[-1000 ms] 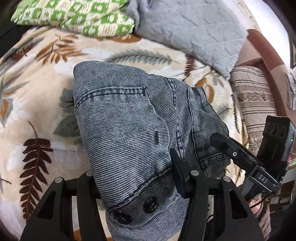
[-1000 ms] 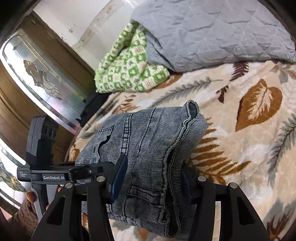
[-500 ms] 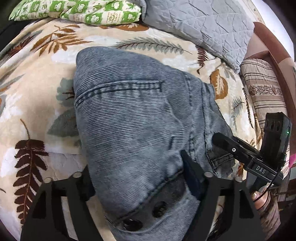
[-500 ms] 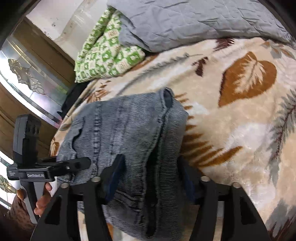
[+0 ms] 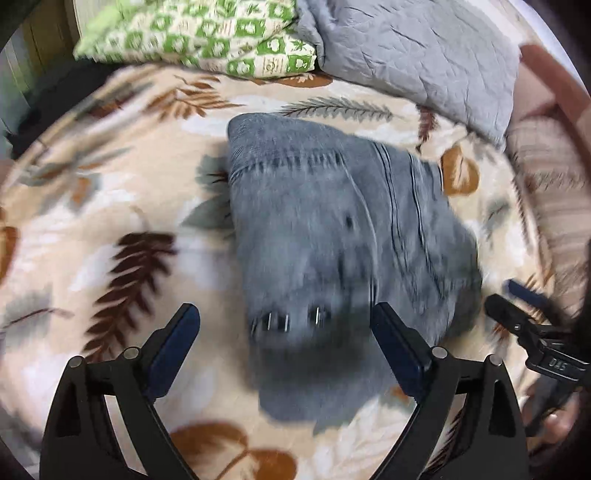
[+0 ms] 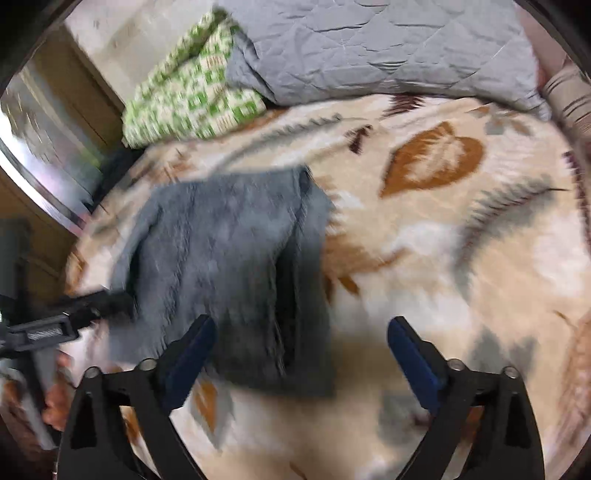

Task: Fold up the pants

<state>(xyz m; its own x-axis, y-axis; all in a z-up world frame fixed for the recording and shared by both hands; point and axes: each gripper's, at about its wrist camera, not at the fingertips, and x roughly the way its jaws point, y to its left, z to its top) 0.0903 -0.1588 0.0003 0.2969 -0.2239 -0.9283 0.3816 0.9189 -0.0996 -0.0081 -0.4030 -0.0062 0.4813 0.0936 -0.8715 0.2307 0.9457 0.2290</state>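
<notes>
Grey denim pants [image 5: 332, 236] lie folded in a thick bundle on the leaf-patterned blanket [image 5: 110, 221]. My left gripper [image 5: 284, 332] hovers over the bundle's near end, where the buttons show; its jaws are opening wide and the pads touch no cloth. In the right wrist view the same pants [image 6: 229, 258] lie to the left, and my right gripper [image 6: 301, 338] stands over their near right edge with its jaws opening, nothing pressed between them. The other gripper [image 6: 74, 314] shows at the left edge there. Both views are motion-blurred.
A green-and-white patterned pillow [image 5: 207, 33] and a grey quilted cushion [image 5: 417, 55] lie at the far side of the bed. A striped cushion [image 5: 546, 177] sits at the right. A wooden wardrobe with a mirrored panel [image 6: 40, 147] stands beyond the bed's left edge.
Both grippers let go of the denim bundle and spread wide. They pulled back from it, and the pants now lie free on the blanket.
</notes>
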